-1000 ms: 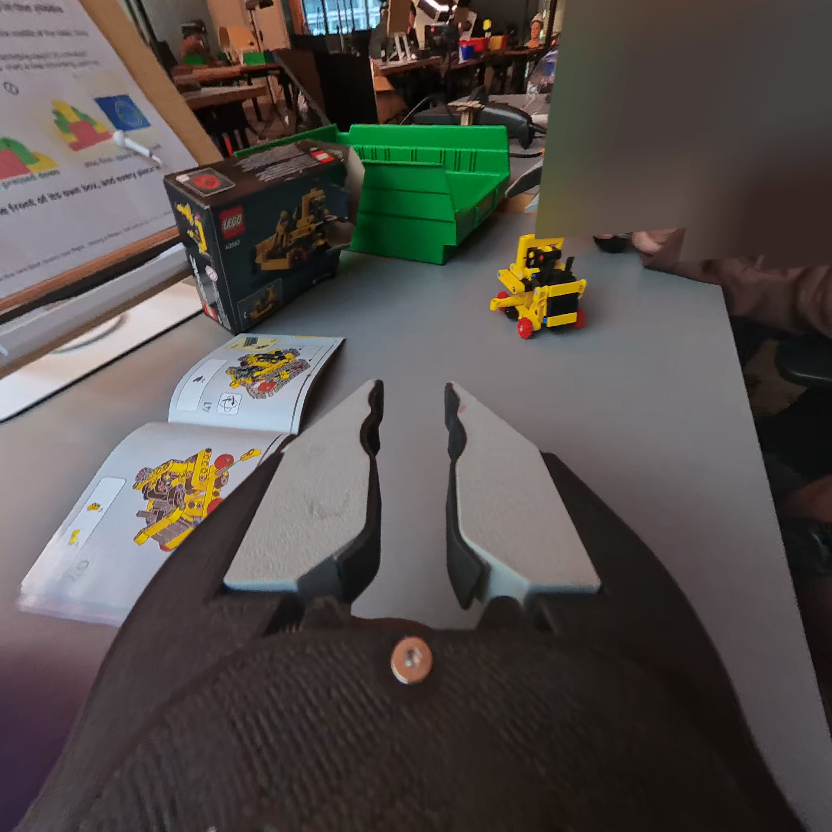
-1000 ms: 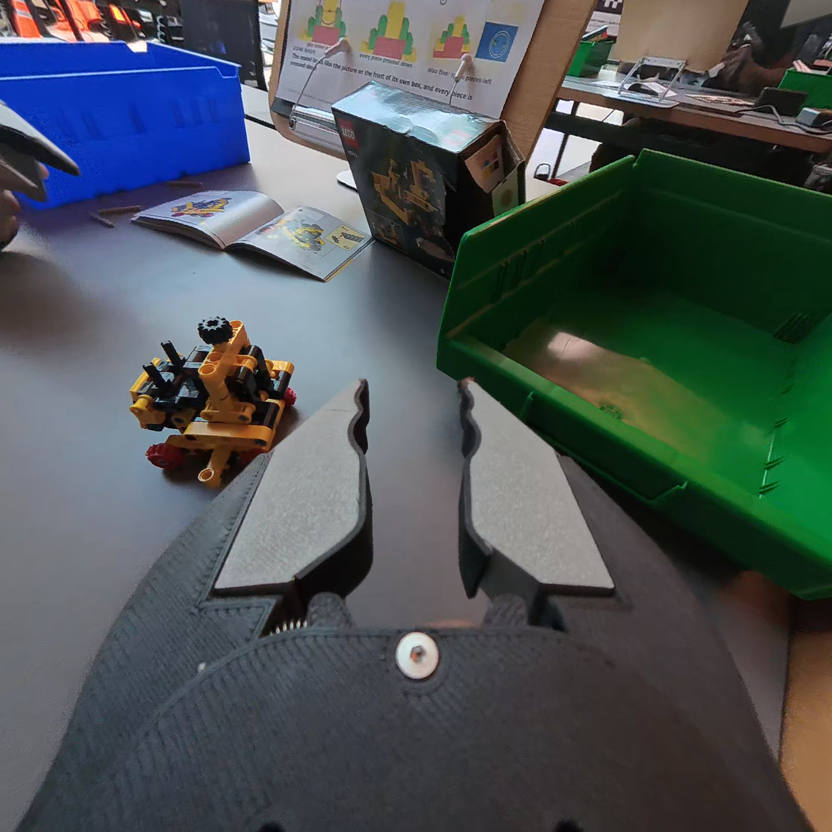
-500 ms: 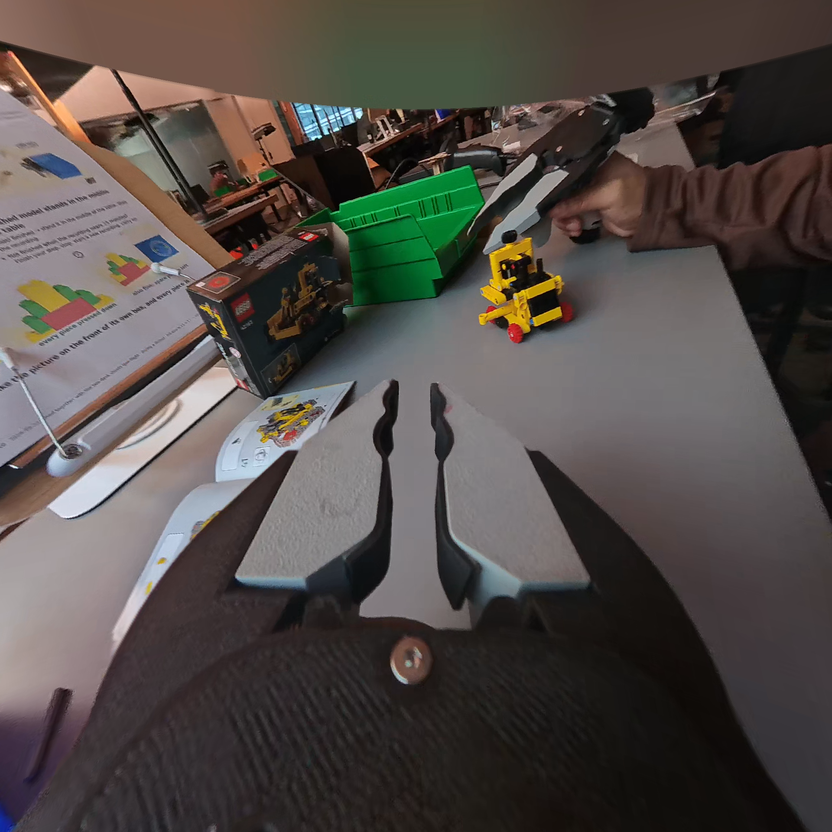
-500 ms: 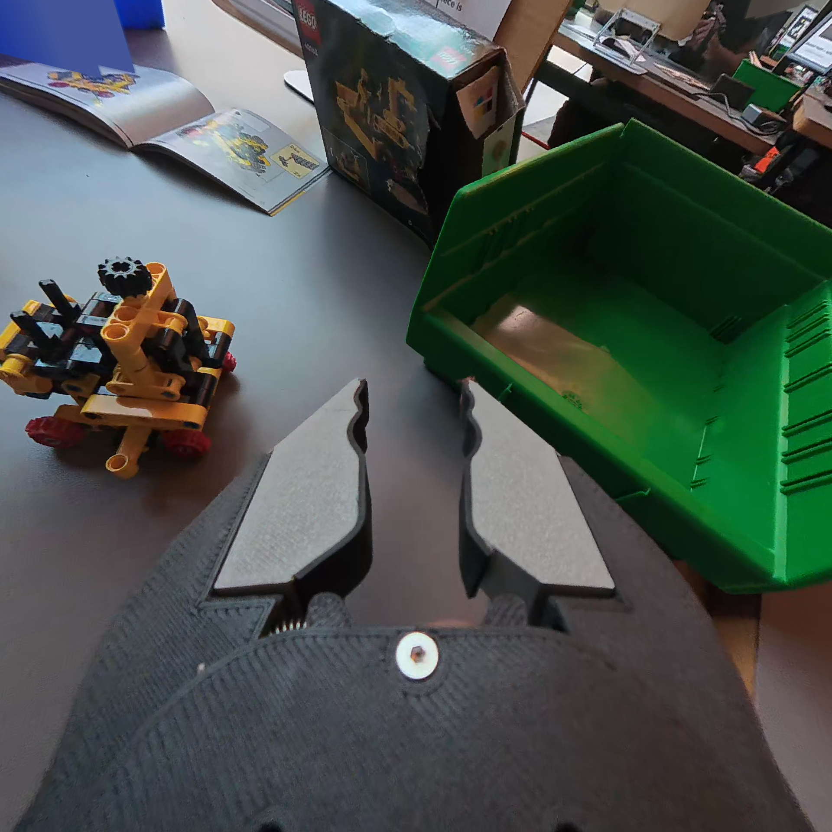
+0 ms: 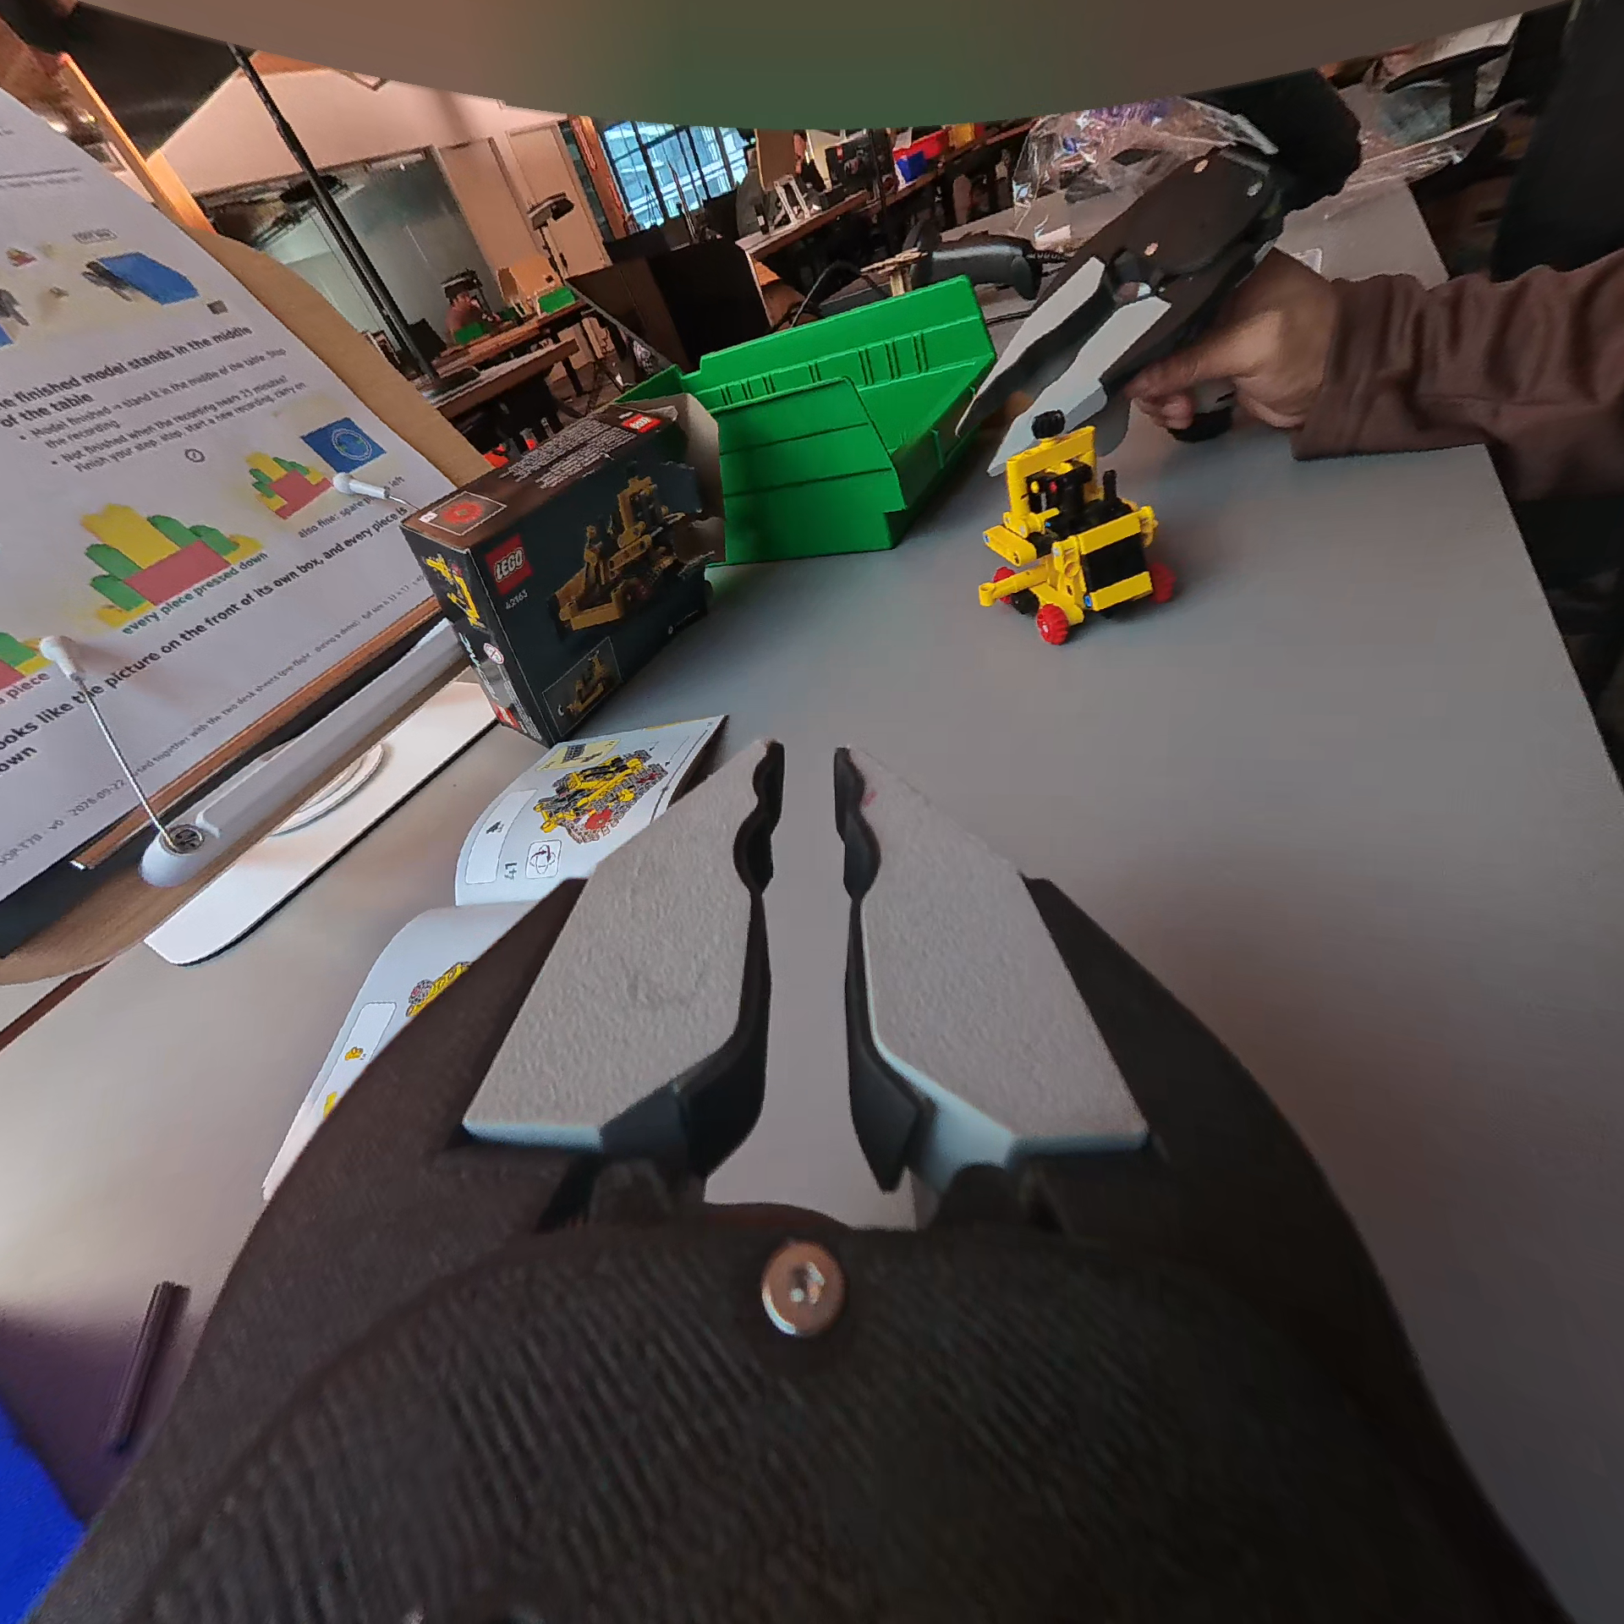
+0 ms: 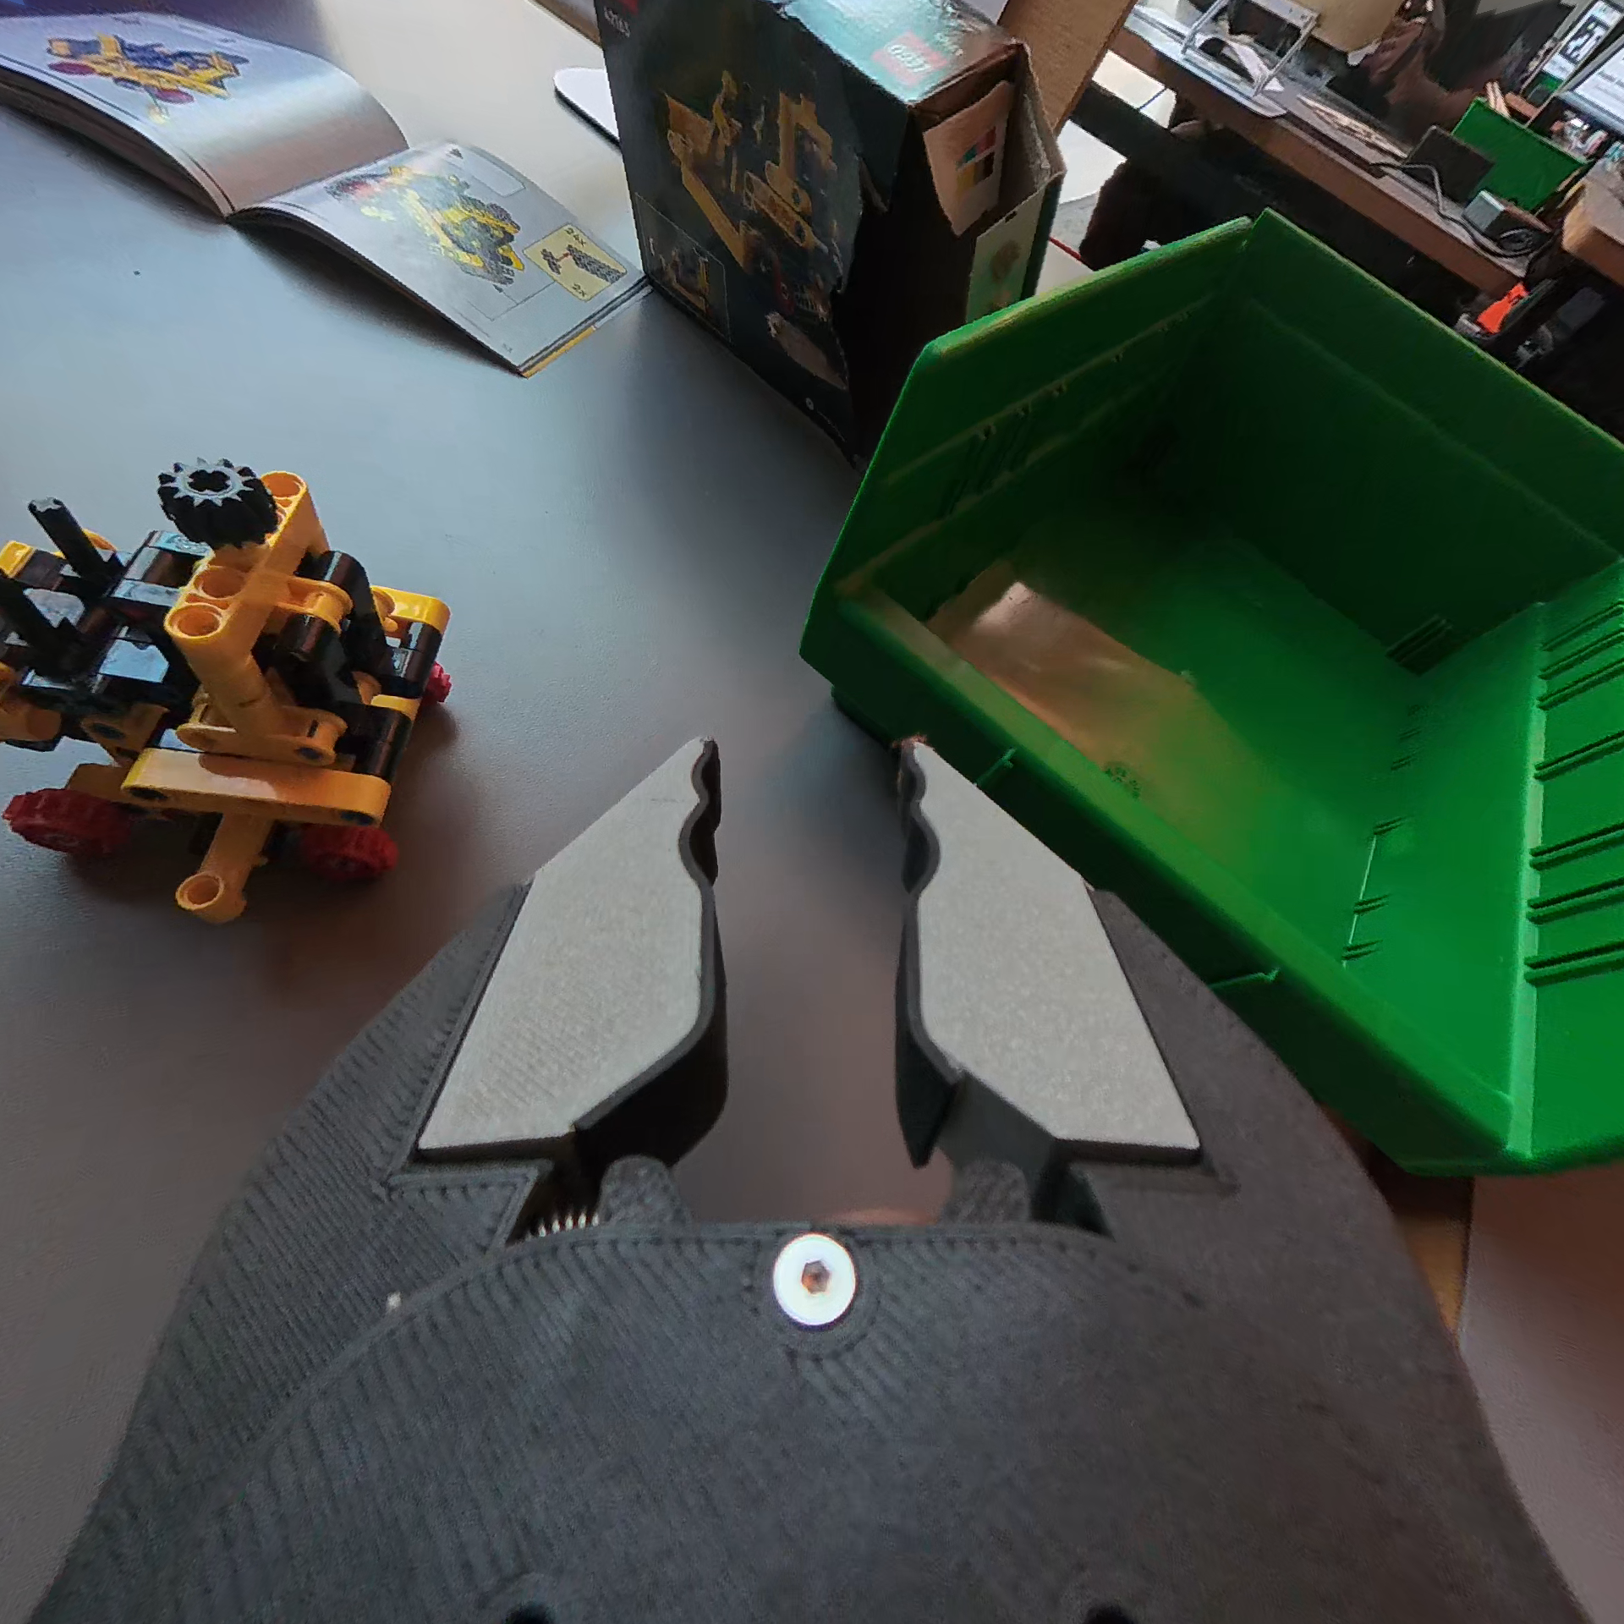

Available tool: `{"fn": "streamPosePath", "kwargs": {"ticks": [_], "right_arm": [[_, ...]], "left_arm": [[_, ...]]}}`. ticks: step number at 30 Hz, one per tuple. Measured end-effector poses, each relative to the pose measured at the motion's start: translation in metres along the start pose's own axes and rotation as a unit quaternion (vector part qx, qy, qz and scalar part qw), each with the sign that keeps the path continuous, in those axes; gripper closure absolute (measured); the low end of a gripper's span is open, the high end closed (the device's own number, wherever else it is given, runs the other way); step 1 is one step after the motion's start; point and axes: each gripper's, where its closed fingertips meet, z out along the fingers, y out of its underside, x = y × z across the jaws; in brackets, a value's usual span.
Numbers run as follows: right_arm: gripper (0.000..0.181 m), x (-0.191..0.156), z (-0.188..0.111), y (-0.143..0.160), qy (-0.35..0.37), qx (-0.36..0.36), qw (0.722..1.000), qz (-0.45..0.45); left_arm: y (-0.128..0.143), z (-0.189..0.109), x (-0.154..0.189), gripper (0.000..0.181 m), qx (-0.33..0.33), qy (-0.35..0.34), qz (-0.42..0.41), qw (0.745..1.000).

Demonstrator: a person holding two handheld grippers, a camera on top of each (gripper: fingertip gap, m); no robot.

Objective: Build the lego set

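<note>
The partly built yellow and black lego vehicle [image 5: 1068, 536] with red wheels stands on the grey table. In the right wrist view it [image 6: 220, 677] sits to the left of my fingers, a black gear on top. My right gripper [image 6: 807, 764] is open and empty, low over the table between the vehicle and the green bin. In the left wrist view the right gripper [image 5: 1037, 400] hangs just behind the vehicle's top. My left gripper [image 5: 807, 764] is empty, its jaws a narrow gap apart, well short of the vehicle. The instruction booklet [image 5: 598, 791] lies open to its left.
The green bin [image 6: 1230, 967] is tilted and looks empty; it also shows in the left wrist view [image 5: 835, 457]. The dark lego box [image 5: 571, 571] stands beside it. A poster board [image 5: 176, 439] leans at far left. A person's hand [image 5: 1230, 369] holds the right gripper. Some 30 cm of space lies between my two pairs of fingers.
My left jaws have narrowed and that view has pulled back and tilted up. My right gripper has moved forward and down towards the vehicle and the bin, still open.
</note>
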Motion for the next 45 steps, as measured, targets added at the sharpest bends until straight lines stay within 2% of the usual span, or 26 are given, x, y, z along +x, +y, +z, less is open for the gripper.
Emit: {"fn": "streamPosePath", "kwargs": {"ticks": [4, 22, 45], "right_arm": [[0.144, 0.0, 0.001, 0.001, 0.002, -0.005, 1.0, -0.004], [0.143, 0.0, 0.003, 0.004, 0.005, -0.016, 1.0, -0.006], [0.145, 0.005, 0.008, 0.007, 0.014, -0.028, 0.999, -0.011]], "left_arm": [[0.005, 0.002, -0.005, 0.174, -0.019, -0.018, -0.001, 1.0], [0.006, 0.0, -0.008, 0.176, -0.023, -0.027, -0.007, 0.999], [0.013, 0.001, -0.029, 0.175, -0.027, -0.032, -0.089, 0.995]]}}
